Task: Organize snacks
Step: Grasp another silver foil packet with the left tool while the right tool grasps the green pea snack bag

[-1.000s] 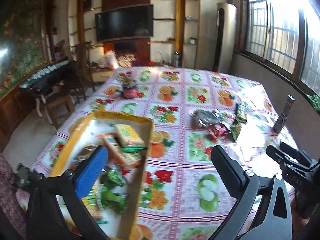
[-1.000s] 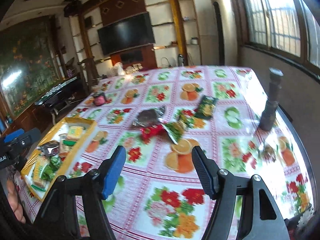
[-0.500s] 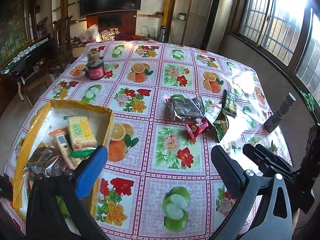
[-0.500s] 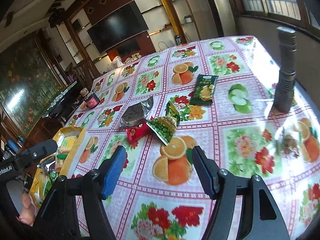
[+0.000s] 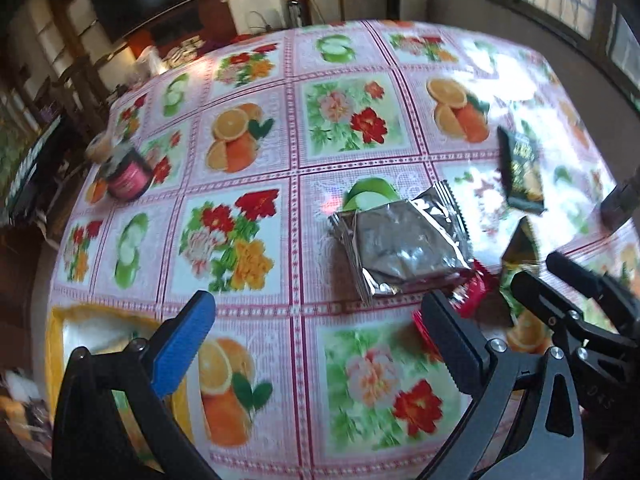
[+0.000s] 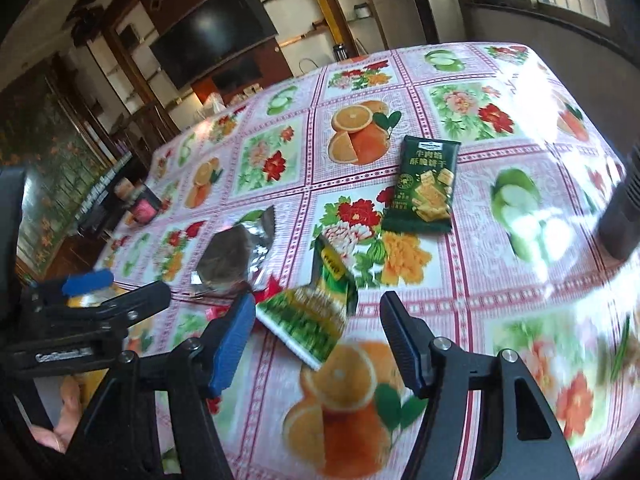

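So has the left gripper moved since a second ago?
Yes. The left gripper has swung off the yellow box, toward the silver packet.

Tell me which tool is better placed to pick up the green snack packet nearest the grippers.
Right. The right tool hangs directly over the green snack packet, its jaws closing with nothing between them. The left tool sits off to the side, nearer the silver packet.

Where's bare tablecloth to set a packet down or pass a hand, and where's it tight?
Free: the wide cloth between the pink-labelled jar and the silver foil packet; also between the dark green cracker packet and the dark cylinder. Crowded: silver packet, red wrapper and light green pea packet overlap.
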Demonstrator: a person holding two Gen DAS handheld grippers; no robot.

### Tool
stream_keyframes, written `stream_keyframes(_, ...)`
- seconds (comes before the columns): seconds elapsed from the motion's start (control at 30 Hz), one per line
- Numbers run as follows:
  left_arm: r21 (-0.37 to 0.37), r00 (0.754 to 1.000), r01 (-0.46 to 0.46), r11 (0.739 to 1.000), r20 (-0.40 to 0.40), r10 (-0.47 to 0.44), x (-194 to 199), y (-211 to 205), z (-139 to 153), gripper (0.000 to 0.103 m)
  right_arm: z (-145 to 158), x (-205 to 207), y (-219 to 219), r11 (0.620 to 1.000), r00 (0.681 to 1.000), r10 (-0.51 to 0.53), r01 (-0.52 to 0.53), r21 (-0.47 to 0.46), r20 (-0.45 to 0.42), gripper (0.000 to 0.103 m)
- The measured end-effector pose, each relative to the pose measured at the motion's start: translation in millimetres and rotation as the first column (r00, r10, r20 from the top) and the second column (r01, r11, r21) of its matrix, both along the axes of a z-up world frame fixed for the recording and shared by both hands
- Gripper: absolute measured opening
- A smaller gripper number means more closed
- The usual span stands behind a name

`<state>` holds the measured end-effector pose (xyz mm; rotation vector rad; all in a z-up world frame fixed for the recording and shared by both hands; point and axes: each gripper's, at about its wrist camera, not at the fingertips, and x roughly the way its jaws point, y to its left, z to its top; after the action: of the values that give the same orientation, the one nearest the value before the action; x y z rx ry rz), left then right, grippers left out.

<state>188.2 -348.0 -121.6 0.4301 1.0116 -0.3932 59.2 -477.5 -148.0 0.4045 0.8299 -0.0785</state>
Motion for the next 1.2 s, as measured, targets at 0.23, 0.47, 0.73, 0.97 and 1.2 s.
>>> stream_keyframes(0.23, 0.104, 0.979, 0.203, 0.974, 0.003, -0.205, 17, -43, -13, 0.102, -8, 5, -9, 0.998, 0.999, 0.037, -0.038, -0.050, -0.022, 0.044)
stream_keyframes(0.47, 0.100, 0.959, 0.281, 0.955, -0.063, -0.276, 15, -64, -31, 0.098, -5, -2, -14, 0.995, 0.999, 0.036, -0.038, -0.090, -0.023, 0.038)
stream_keyframes(0.73, 0.004, 0.972, 0.219, 0.976, -0.083, -0.218, 19, -58, -25, 0.070, -2, -8, -19, 0.997, 1.000, 0.028, -0.028, -0.072, 0.001, 0.025)
stream_keyframes(0.97, -0.140, 0.983, 0.116, 0.983, -0.124, -0.133, -3, -15, -2, 0.057, 3, -18, -15, 0.997, 0.999, 0.038, -0.037, -0.072, 0.013, 0.022)
stream_keyframes(1.2, -0.247, 0.991, 0.038, 0.968, -0.114, -0.068, -38, 33, 22, 0.057, -3, -6, -17, 0.999, 0.999, -0.014, 0.013, -0.043, -0.029, 0.042)
